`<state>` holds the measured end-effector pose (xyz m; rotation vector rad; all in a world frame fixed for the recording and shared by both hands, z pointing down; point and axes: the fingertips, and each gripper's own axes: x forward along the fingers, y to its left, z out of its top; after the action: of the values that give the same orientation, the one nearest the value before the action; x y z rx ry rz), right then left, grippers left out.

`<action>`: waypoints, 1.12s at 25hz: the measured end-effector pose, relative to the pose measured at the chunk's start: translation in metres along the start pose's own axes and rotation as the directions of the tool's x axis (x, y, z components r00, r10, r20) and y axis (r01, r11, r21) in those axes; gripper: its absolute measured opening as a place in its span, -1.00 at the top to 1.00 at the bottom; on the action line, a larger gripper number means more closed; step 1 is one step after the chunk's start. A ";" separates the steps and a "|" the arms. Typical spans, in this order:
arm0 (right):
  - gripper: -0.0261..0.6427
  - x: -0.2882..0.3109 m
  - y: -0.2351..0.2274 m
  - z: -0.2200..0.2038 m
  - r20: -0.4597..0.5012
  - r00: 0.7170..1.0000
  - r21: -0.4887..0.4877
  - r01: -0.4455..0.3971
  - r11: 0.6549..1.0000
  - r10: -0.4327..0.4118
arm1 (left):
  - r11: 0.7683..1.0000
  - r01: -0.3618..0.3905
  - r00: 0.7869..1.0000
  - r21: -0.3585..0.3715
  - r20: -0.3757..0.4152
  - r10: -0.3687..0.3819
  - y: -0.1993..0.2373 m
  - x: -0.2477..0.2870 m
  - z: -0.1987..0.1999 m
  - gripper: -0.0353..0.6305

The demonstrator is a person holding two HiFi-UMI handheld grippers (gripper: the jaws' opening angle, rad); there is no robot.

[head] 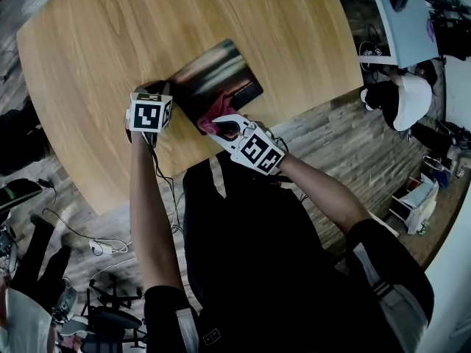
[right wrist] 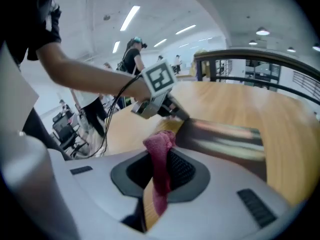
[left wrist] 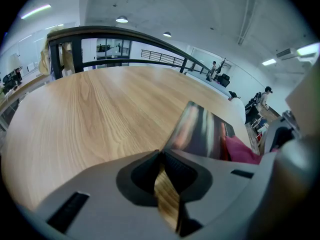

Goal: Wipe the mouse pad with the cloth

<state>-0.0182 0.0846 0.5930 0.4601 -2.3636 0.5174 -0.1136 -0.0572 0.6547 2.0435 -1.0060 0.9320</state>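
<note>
The mouse pad (head: 218,74), dark with a blurred picture on it, lies near the front of the round wooden table (head: 96,43). My left gripper (head: 166,88) is shut, with its tips pinching the pad's left corner. In the left gripper view the jaws (left wrist: 161,153) meet right at that corner of the pad (left wrist: 200,131). My right gripper (head: 219,126) is at the pad's near edge, shut on a pink-red cloth (head: 210,126). The cloth (right wrist: 159,156) hangs between the jaws of the right gripper (right wrist: 165,136), just before the pad (right wrist: 225,136).
The table's front edge runs just below both grippers. On the floor at the left lie cables (head: 103,247). A person in a white cap (head: 408,98) sits at the right, beside a white desk (head: 401,13).
</note>
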 end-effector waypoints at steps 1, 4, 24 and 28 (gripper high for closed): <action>0.72 -0.007 -0.012 0.014 0.049 0.998 0.033 0.033 0.999 -0.034 | 1.000 -0.003 1.000 -0.004 0.001 0.003 0.000 0.000 0.000 0.75; 0.72 -0.028 -0.055 0.048 0.161 0.975 0.149 0.128 0.981 -0.151 | 1.000 -0.016 1.000 -0.010 0.000 0.016 0.000 -0.001 0.000 0.75; 0.72 -0.017 -0.246 0.032 -0.088 0.853 0.159 0.522 0.838 -0.515 | 0.990 -0.104 0.994 -0.092 -0.031 0.101 -0.004 -0.004 0.002 0.75; 0.72 0.014 -0.236 0.031 -0.126 0.886 0.104 0.459 0.882 -0.446 | 0.987 -0.116 0.993 -0.113 -0.037 0.113 -0.003 -0.004 0.001 0.75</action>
<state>0.0619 -0.1358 0.6377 0.9968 -2.0378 0.4608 -0.1121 -0.0553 0.6501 1.8883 -1.1440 0.9386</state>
